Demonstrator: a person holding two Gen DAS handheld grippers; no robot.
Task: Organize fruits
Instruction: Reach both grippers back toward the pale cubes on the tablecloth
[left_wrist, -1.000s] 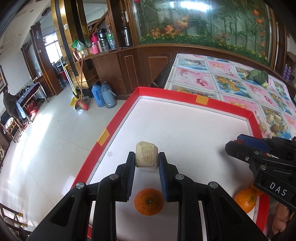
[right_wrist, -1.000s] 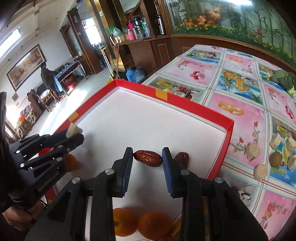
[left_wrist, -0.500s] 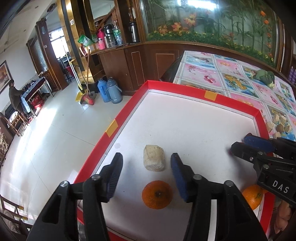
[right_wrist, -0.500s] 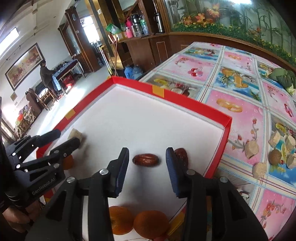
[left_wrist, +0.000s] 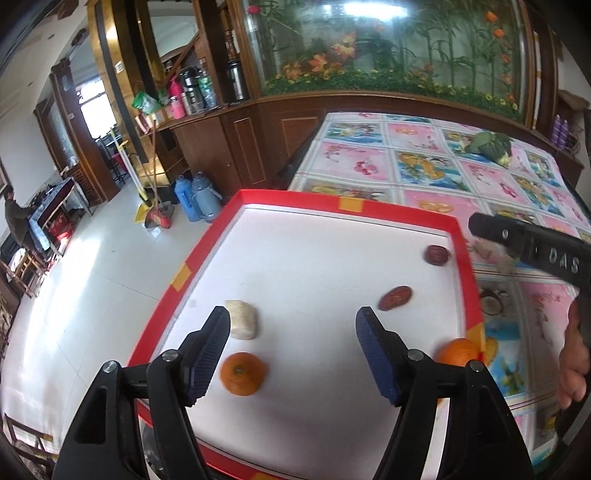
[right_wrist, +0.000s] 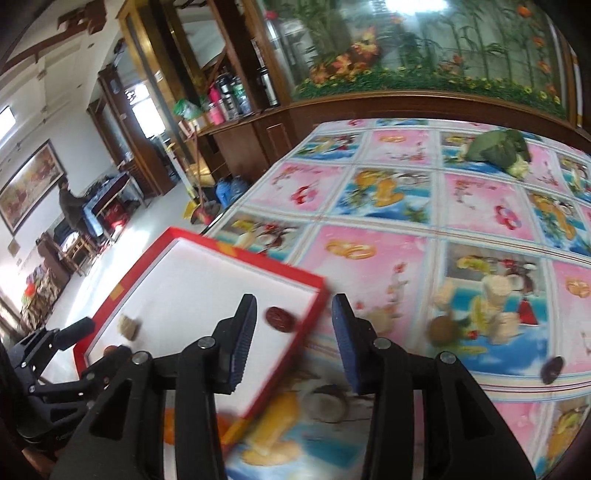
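Note:
A white tray with a red rim (left_wrist: 466, 280) lies on the table. In it rest a pale chunk of fruit (left_wrist: 242, 324), an orange (left_wrist: 242, 373), a second orange (left_wrist: 458, 352) at the right rim, and two red dates (left_wrist: 395, 297) (left_wrist: 437, 254). My left gripper (left_wrist: 293, 330) hangs open above the tray's near half, holding nothing. My right gripper (right_wrist: 292, 324) is open and empty over the tray's right rim (right_wrist: 291, 354), with one date (right_wrist: 279, 319) between its fingers' line of sight. More pale chunks (right_wrist: 496, 291), a brown round fruit (right_wrist: 442, 329) and a date (right_wrist: 552, 368) lie on the cloth.
The table wears a colourful fruit-print cloth (right_wrist: 388, 192). A green leafy vegetable (right_wrist: 496, 147) sits at its far side. Left of the table the floor (left_wrist: 81, 280) drops away, with brooms and blue flasks (left_wrist: 197, 197) near a wooden cabinet. A person (right_wrist: 70, 203) stands far off.
My left gripper let go of the pale chunk, opened wide and drew back. My right gripper released the date, opened and swung right toward the cloth; its view is blurred by motion.

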